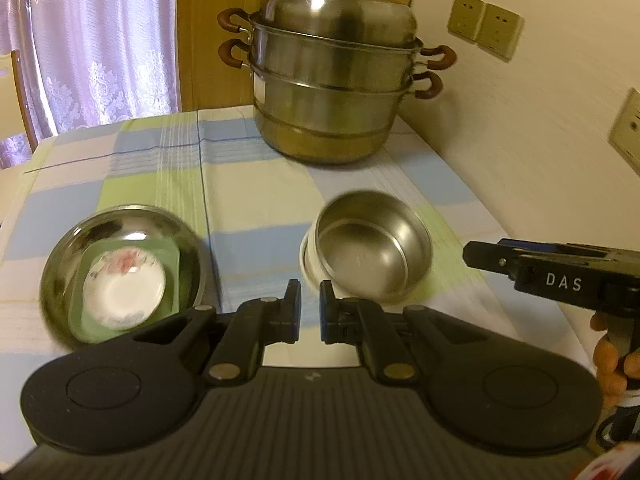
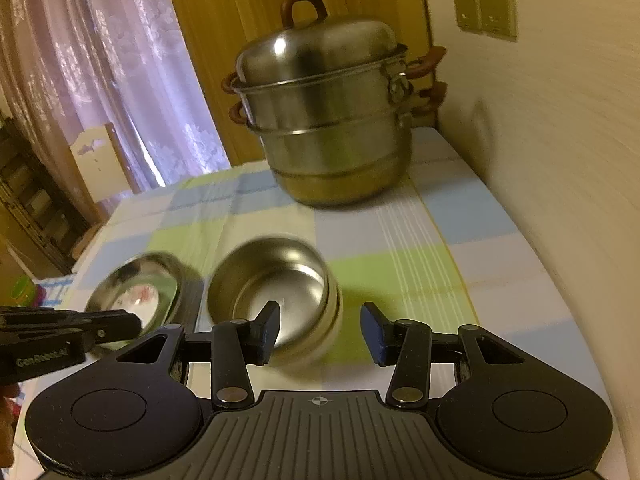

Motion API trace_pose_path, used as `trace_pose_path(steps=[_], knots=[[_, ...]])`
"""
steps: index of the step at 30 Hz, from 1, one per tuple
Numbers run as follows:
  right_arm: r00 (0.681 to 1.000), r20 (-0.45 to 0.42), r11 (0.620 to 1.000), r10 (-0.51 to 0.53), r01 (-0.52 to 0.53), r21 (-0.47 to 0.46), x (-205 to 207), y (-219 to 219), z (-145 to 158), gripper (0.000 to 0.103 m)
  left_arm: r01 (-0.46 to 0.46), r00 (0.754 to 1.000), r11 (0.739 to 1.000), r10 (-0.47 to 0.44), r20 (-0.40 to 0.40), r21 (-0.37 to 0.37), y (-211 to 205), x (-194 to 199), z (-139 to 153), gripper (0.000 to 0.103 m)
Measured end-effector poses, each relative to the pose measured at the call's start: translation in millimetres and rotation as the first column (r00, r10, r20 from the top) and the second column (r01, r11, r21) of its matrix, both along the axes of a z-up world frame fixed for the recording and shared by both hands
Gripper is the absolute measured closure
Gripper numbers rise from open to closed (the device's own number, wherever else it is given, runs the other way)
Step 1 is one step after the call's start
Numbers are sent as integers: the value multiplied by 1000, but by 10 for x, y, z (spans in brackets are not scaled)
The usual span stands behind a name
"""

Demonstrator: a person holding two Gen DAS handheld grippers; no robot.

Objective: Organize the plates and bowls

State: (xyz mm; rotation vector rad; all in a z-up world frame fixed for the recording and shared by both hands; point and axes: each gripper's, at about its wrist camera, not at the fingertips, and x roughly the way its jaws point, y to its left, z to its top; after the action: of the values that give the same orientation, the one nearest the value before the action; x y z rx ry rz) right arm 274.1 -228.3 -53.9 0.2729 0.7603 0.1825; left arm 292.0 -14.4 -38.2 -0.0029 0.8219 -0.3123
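Observation:
A wide steel bowl sits at the left of the checked tablecloth. It holds a green square dish with a white flowered plate on top. To its right a steel bowl sits nested in a white bowl. My left gripper hovers in front of both stacks, jaws a narrow gap apart and empty. My right gripper is open and empty, just in front of the nested steel bowl. The wide steel bowl shows in the right wrist view too.
A large steel steamer pot with brown handles stands at the back of the table by the wall. The right gripper shows at the right edge in the left view. The left gripper shows at the left in the right view. Curtains hang at the left.

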Motion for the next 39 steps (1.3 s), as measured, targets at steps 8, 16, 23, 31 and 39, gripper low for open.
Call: trace_pose_path(steps=[8, 16, 23, 31, 39], knots=[[997, 14, 997, 70, -70, 26, 531, -39, -171, 61, -13, 999, 1000, 13, -33, -9, -184, 498, -178, 95], [993, 4, 992, 114, -115, 61, 800, -22, -310, 86, -12, 997, 1000, 11, -76, -9, -256, 719, -340, 95], [992, 1, 991, 123, -123, 55, 873, -49, -360, 99, -22, 992, 1000, 20, -126, -12, -261, 837, -436, 97], [986, -60, 987, 158, -156, 34, 1018, -15, -291, 99, -42, 979, 999, 36, -202, -22, -236, 975, -440, 98], [968, -155, 979, 198, -204, -20, 1201, 82, -221, 99, -46, 971, 999, 43, -236, -8, -260, 1037, -442, 98]])
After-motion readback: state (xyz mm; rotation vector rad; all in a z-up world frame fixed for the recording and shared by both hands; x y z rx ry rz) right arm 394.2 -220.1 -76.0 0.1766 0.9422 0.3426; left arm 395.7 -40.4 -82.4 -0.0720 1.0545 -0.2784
